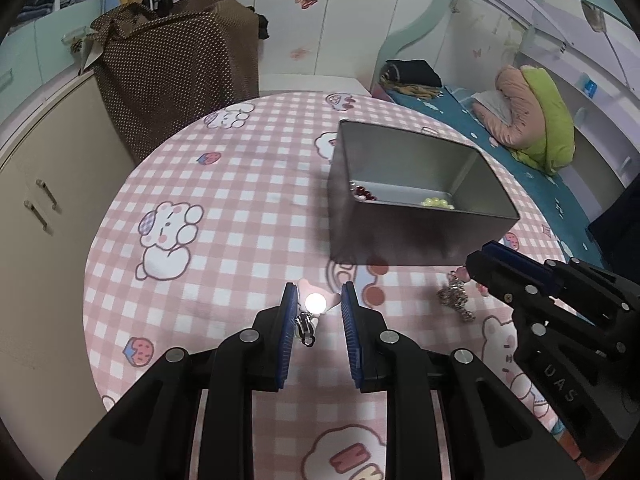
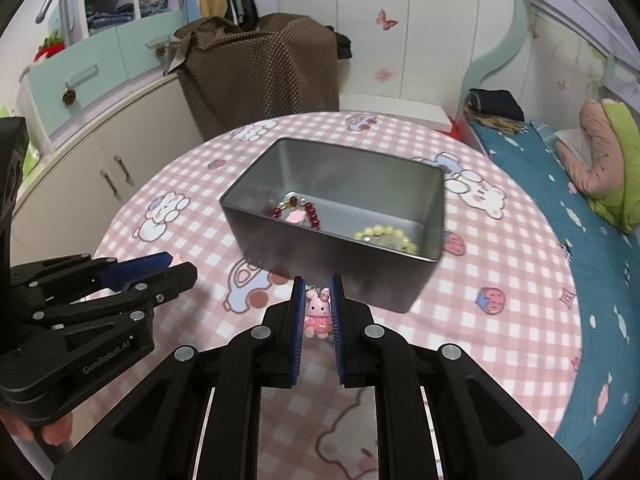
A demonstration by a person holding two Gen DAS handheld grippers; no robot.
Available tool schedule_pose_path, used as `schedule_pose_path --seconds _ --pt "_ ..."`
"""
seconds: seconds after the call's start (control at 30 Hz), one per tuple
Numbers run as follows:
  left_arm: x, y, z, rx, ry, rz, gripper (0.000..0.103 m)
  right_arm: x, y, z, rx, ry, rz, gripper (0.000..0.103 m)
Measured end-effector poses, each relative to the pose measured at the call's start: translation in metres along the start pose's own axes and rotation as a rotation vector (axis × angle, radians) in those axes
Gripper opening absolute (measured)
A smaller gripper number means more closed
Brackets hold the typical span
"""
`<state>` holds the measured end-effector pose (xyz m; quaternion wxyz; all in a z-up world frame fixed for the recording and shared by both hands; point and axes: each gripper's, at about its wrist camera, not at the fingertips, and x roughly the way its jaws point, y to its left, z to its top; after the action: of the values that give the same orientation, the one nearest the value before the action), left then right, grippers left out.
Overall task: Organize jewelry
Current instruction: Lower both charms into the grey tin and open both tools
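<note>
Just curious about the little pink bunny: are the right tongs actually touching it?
Touching. The right wrist view shows the bunny pinched between both blue pads of the right tongs, with no gap on either side.

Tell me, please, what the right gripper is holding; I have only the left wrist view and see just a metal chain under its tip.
Observer: The right gripper is shut on a pink bunny charm, upright between its pads.
Operator: Thank you. What is in the tin beyond the few beads I can see?
Observer: Inside the tin, a dark red bead bracelet lies with a pink piece in its loop.
Operator: And the yellow-green beads?
Observer: They belong to a whole yellow-green bead bracelet in the tin's near right corner.
</note>
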<state>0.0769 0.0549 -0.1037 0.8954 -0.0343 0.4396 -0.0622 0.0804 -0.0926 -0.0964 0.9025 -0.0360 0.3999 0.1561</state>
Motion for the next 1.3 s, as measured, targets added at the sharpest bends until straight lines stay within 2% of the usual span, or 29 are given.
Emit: schedule_pose_path --seconds 0.4,0.73,1.3 --pt "-0.010 -0.031 0.023 0.072 -0.046 -0.029 0.021 -0.026 -0.030 0.011 0.055 -0.076 -0.031 0.013" --pt "-0.005 -0.041 0.056 0.111 -0.075 -0.035 0.021 -0.027 -0.048 0.032 0.075 -0.112 -0.034 0.013" --pt "0.029 -0.037 0.091 0.125 -0.012 -0.104 0.021 0.004 -0.054 0.065 0.059 -0.088 0.029 0.013"
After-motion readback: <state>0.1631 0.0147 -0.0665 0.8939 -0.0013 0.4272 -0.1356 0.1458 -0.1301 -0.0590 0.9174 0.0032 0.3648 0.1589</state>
